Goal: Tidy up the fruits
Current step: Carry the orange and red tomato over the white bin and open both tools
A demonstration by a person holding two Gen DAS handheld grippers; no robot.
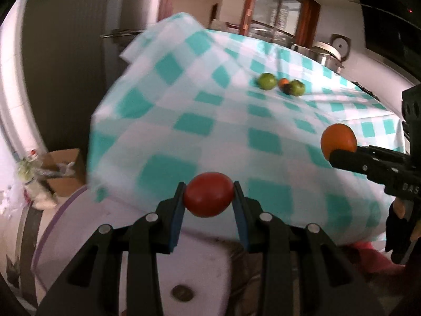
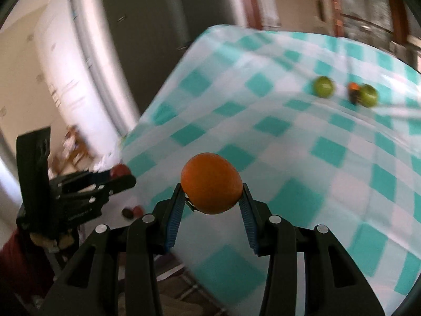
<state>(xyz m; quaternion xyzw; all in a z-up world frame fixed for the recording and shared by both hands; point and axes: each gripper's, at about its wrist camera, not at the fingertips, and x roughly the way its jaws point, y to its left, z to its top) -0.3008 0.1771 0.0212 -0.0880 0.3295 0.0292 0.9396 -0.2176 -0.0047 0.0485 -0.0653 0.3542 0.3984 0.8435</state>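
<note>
My left gripper (image 1: 208, 193) is shut on a red tomato (image 1: 208, 194), held off the near left edge of the table with the teal-and-white checked cloth (image 1: 200, 121). My right gripper (image 2: 211, 193) is shut on an orange (image 2: 211, 183) over the cloth's near edge. The orange (image 1: 339, 141) and right gripper (image 1: 332, 152) show at the right of the left wrist view. The left gripper (image 2: 122, 175) with the tomato (image 2: 119, 170) shows at the left of the right wrist view. Far on the cloth lie two green fruits (image 1: 266, 80) (image 1: 297, 87), a small orange fruit (image 1: 283, 81) and a dark one (image 1: 287, 88).
A cardboard box (image 1: 64, 171) with clutter stands on the floor at the left. A steel pot with lid (image 1: 327, 52) sits beyond the table's far right. Two small dark-red fruits (image 2: 133, 211) lie on a low surface below the table edge.
</note>
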